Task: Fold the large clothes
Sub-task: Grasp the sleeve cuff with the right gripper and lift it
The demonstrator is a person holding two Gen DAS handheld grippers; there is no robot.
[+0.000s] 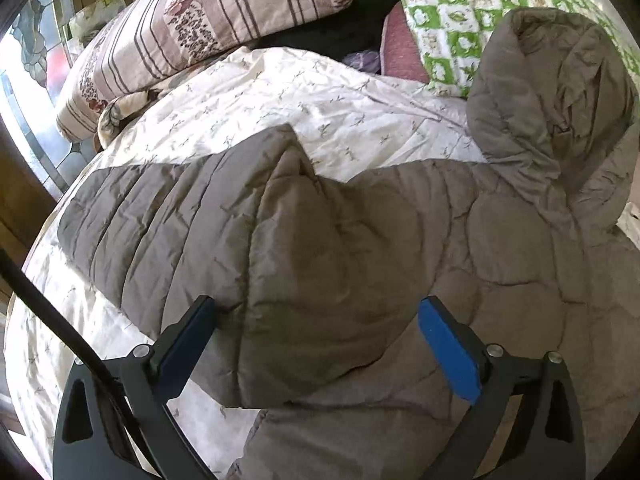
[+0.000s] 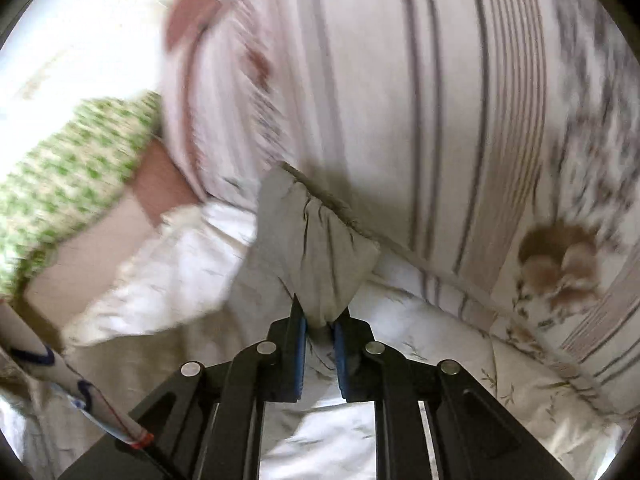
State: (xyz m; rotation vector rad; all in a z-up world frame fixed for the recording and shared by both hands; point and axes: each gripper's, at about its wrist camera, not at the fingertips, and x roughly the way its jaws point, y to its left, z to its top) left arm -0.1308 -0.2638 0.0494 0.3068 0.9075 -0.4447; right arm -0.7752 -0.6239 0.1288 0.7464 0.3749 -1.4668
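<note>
A grey quilted jacket (image 1: 360, 240) lies spread on the bed, its hood (image 1: 552, 100) bunched up at the right. My left gripper (image 1: 320, 308) is open and hangs low over the jacket. A folded, puffy part of the jacket bulges between its wide-apart blue pads (image 1: 444, 344). In the blurred right wrist view, my right gripper (image 2: 320, 320) is shut on a grey end of the jacket (image 2: 320, 248). That cloth stands up from between the pads, close to the pillows.
The white floral bedspread (image 1: 320, 100) lies under the jacket. A striped pillow (image 1: 200, 20) and a green checked pillow (image 1: 460, 12) lie at the head of the bed, with dark clothes between them. A stained-glass window (image 1: 36, 40) is at the left. A black cable (image 1: 48, 312) crosses the lower left.
</note>
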